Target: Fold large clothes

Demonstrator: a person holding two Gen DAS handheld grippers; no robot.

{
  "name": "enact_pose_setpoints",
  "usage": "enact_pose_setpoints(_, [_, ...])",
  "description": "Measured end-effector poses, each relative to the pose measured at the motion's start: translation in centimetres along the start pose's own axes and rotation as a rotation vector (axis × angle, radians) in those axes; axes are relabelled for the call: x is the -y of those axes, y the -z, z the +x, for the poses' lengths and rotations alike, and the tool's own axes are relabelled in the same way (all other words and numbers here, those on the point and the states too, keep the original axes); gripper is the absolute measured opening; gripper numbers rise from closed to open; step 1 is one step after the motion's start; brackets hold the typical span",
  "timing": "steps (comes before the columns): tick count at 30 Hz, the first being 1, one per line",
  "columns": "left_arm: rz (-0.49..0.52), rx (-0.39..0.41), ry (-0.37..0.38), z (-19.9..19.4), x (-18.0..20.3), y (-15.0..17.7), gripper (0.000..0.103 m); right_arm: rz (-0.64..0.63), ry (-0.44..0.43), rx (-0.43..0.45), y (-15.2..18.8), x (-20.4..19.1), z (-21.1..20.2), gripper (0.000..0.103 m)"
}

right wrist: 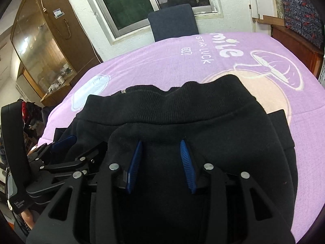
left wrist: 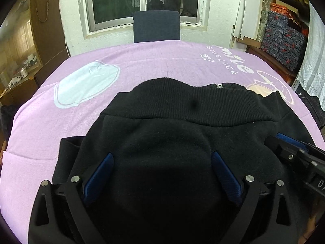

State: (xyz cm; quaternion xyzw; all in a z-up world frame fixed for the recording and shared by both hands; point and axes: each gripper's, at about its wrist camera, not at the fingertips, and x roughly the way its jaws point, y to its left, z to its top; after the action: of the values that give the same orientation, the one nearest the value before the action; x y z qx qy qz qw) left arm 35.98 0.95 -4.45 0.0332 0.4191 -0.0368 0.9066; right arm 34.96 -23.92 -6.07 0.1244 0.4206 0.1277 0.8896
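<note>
A black sweatshirt-like garment with a ribbed hem lies folded on the purple printed cloth that covers the table. My left gripper is open, its blue pads wide apart over the black fabric. My right gripper is open too, its blue pads apart over the garment, just short of the ribbed hem. The right gripper shows at the right edge of the left wrist view. The left gripper shows at the left of the right wrist view.
A dark blue chair stands behind the table under the window. A wooden glass cabinet is at the left. Stacked patterned boxes are at the right. The purple cloth lies bare beyond the garment.
</note>
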Motion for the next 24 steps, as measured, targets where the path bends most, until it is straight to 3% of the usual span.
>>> enact_pose_setpoints(4, [-0.001,0.032,0.019,-3.1,-0.5,1.0,0.099,-0.003,0.027,0.019,0.3,-0.8,-2.6,0.040])
enact_pose_setpoints(6, [-0.003,0.053,0.033,-4.7,-0.4,1.7,0.099,-0.023,0.019,0.061,1.4,-1.7,-4.8,0.046])
enact_pose_setpoints(15, [-0.027,0.054,0.050,-8.2,-0.5,5.7,0.099,0.002,0.039,0.103,7.2,-2.9,-9.5,0.049])
enact_pose_setpoints(19, [0.000,0.055,0.023,-7.8,-0.1,6.5,0.100,0.022,0.032,0.084,8.5,-2.6,-9.6,0.051])
enact_pose_setpoints(24, [0.054,0.067,-0.040,-6.9,0.6,7.1,0.100,0.129,-0.020,-0.025,9.6,-0.3,-7.4,0.062])
